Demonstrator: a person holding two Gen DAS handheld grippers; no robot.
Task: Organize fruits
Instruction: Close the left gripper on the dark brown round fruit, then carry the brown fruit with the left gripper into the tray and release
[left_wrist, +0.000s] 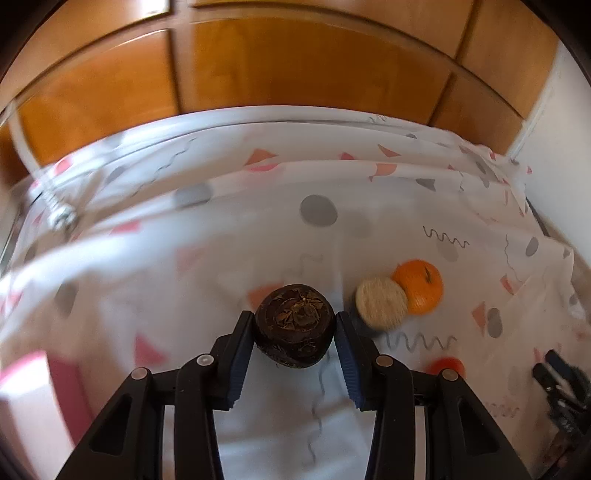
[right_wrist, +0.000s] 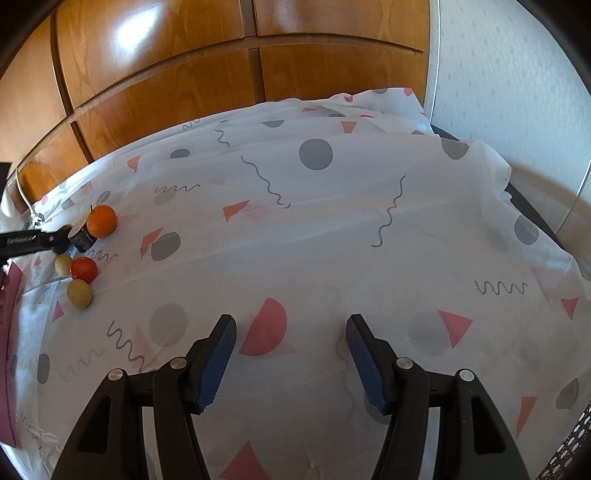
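My left gripper (left_wrist: 294, 326) is shut on a dark brown round fruit (left_wrist: 294, 325) and holds it above the patterned cloth. To its right lie a pale beige fruit (left_wrist: 381, 302) touching an orange (left_wrist: 419, 286), and a red fruit (left_wrist: 445, 366) shows partly behind the right finger. My right gripper (right_wrist: 291, 334) is open and empty over the cloth. In the right wrist view, far left, are the orange (right_wrist: 101, 220), the dark fruit (right_wrist: 83, 238) in the left gripper (right_wrist: 55, 238), a red fruit (right_wrist: 84, 268) and two pale fruits (right_wrist: 78, 293) (right_wrist: 63, 264).
A white cloth with grey and pink shapes (right_wrist: 332, 229) covers the table. Wooden cabinet doors (right_wrist: 166, 74) stand behind it. A pink object (right_wrist: 9, 295) lies at the left edge. A white wall (right_wrist: 509, 74) is on the right. A clear curved rim (left_wrist: 74, 206) blurs the left.
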